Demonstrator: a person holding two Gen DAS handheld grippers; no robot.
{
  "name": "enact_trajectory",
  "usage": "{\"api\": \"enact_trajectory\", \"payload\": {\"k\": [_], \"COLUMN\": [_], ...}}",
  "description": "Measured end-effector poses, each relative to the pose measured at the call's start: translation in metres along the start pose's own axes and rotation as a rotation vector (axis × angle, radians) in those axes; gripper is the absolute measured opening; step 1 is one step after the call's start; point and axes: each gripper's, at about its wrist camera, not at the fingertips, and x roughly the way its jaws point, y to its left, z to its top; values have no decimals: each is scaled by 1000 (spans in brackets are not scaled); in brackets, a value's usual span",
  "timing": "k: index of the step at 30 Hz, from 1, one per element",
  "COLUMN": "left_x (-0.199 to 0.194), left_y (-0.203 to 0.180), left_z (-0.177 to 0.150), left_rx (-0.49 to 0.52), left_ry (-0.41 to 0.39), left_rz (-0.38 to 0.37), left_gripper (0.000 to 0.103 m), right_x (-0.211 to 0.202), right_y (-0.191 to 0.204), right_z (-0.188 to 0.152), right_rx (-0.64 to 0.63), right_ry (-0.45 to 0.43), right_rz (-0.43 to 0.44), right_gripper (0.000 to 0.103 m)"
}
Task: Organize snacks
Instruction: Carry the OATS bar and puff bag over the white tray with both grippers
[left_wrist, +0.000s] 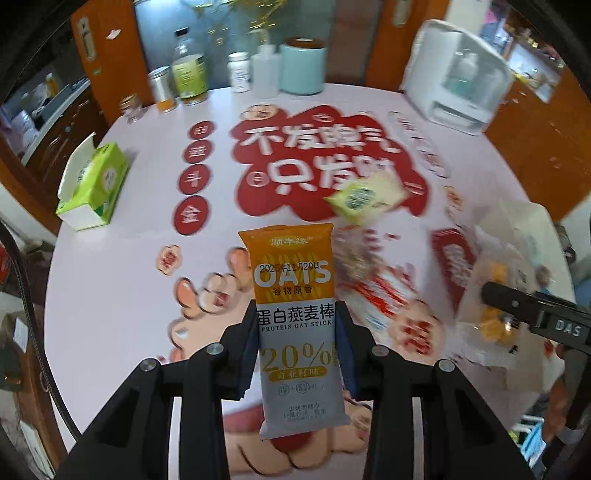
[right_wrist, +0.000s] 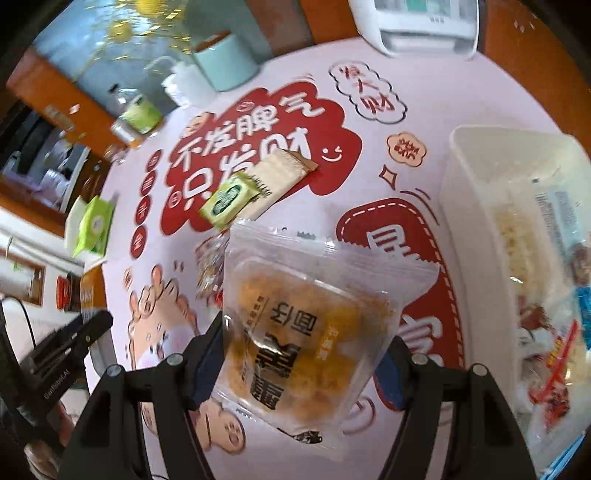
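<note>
My left gripper (left_wrist: 297, 325) is shut on an orange and grey protein oat stick packet (left_wrist: 295, 295), held upright above the table. My right gripper (right_wrist: 308, 343) is shut on a clear packet with a yellow-brown pastry (right_wrist: 306, 332), held above the table beside a white plastic bin (right_wrist: 476, 206) with several snacks in it at the right. A small green and yellow packet (right_wrist: 229, 199) lies on a beige cracker packet (right_wrist: 277, 177) at the table's middle; they show blurred in the left wrist view (left_wrist: 365, 195). The right gripper also shows in the left wrist view (left_wrist: 532, 310).
The round table has a pink cloth (left_wrist: 147, 184) with red prints. A green tissue box (left_wrist: 96, 184) is at the left edge. Bottles and jars (left_wrist: 188, 74), a pale blue canister (left_wrist: 301, 66) and a white appliance (left_wrist: 458, 74) stand at the far edge. More wrapped snacks (left_wrist: 373, 273) lie mid-table.
</note>
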Motion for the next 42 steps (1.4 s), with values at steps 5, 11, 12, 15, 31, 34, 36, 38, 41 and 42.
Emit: {"api": "enact_trajectory", "payload": {"k": [5,11,12,15,31,34,36,38,41,42], "left_x": [-22,-50,-55,-66,-85,-81,-76,-70,-60,-57], "left_y": [-40,-105,-122,-163,-340,-357,-366,-373,-379,-381], "left_z": [-16,-17,-16,-12,20,25,28,29,29,28], "left_rx": [51,98,111,145,203,208,209,207,206,206], "left_ry": [-22,-69,-80,-106,-197,-197,-189,-174,-150,-142], "left_rz": [-42,-84,-94,-114,-191,-185,-177,-175,-173,-172], "left_gripper": [37,37,37,37,38,39,39,39,39,39], "right_x": [-44,-98,-106,-129,-220,-220,-217,-212,-200,-197], "right_y": [-18,-57,-65,-89,-230,-246,-254,-260,-266,-268], "right_z": [-13,-15,-16,-19,-10,-7,-7,-6,-6,-7], "right_rx": [-40,-42,-45,-56,-162,-149,-139,-134,-132,-132], "right_ry": [-85,-181,-192,-215,-347,-346,-337,-323,-293,-284], "right_rz": [-14,-2,-2,-6,-155,-148,-138,-126,-109,-105], "right_gripper": [71,71,71,71,72,72,72,72,73,73]}}
